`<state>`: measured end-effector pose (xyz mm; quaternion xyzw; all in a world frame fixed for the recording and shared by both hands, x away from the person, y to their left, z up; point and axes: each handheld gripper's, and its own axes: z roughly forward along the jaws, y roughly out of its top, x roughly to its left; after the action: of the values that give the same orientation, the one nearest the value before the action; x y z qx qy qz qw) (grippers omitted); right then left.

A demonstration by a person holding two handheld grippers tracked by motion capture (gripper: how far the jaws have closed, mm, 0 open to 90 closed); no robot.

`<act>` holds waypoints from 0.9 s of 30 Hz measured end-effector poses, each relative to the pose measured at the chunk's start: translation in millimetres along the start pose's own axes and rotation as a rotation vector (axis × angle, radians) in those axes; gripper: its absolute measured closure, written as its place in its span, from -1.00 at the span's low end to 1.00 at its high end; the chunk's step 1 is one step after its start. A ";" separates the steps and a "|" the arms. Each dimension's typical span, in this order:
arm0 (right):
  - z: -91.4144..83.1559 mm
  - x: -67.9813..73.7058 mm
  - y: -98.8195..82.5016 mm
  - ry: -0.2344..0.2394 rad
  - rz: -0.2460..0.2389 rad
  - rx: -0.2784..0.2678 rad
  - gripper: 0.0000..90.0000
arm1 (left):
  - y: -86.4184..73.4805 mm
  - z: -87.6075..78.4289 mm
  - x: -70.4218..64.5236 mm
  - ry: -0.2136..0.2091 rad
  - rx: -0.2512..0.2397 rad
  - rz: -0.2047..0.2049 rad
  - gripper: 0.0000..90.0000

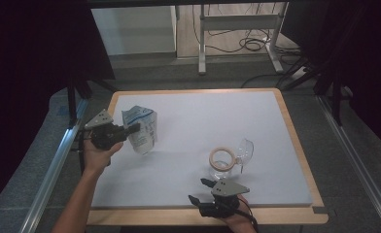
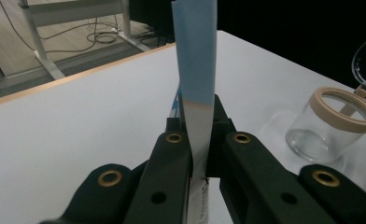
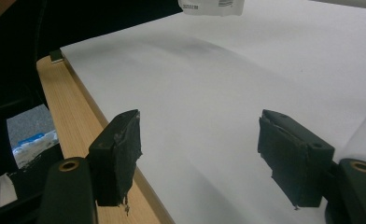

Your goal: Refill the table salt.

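The left gripper (image 1: 132, 128) has its jaws closed on the edge of a white and blue bag (image 1: 142, 128), which hangs clear of the white table (image 1: 203, 121) with its lower end just above the surface. In the left gripper view the bag (image 2: 196, 60) rises as a thin blue strip pinched flat between the two black fingers (image 2: 172, 163), with printed white film showing below the pinch. Beyond those fingers and off to their right stands a clear glass jar (image 2: 333, 123) with a tan ring around its mouth and a clear lid tipped back behind it. In the high view the jar (image 1: 223, 162) sits just ahead of the right gripper (image 1: 201, 190), which rests near the table's wooden front edge with its jaws spread wide and nothing between them. The right gripper view shows its fingers (image 3: 118, 154) well apart over bare white surface, the wooden edge under the left finger, and the bottom of the bag (image 3: 211, 7) far ahead of the fingertips.
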<state>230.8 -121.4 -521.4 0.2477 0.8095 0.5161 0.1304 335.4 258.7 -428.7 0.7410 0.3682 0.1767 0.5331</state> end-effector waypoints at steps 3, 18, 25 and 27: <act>0.7 -0.2 0.4 -0.003 -0.007 0.003 -0.32 | 2.1 -1.5 -2.3 -0.002 -0.004 0.004 1.00; 0.0 -2.5 -0.5 -0.010 0.001 0.004 -0.34 | 4.2 -8.7 -12.9 -0.028 -0.008 0.014 1.00; 4.2 -1.5 -0.4 -0.007 -0.005 0.011 -0.35 | 3.9 -11.0 -14.9 -0.039 -0.009 0.018 1.00; 6.0 -1.3 0.0 -0.006 -0.006 0.013 -0.36 | 3.4 -10.7 -16.8 -0.041 -0.006 0.024 1.00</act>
<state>234.7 -117.5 -524.1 0.2477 0.8133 0.5095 0.1327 318.4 253.0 -419.4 0.7473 0.3478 0.1689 0.5404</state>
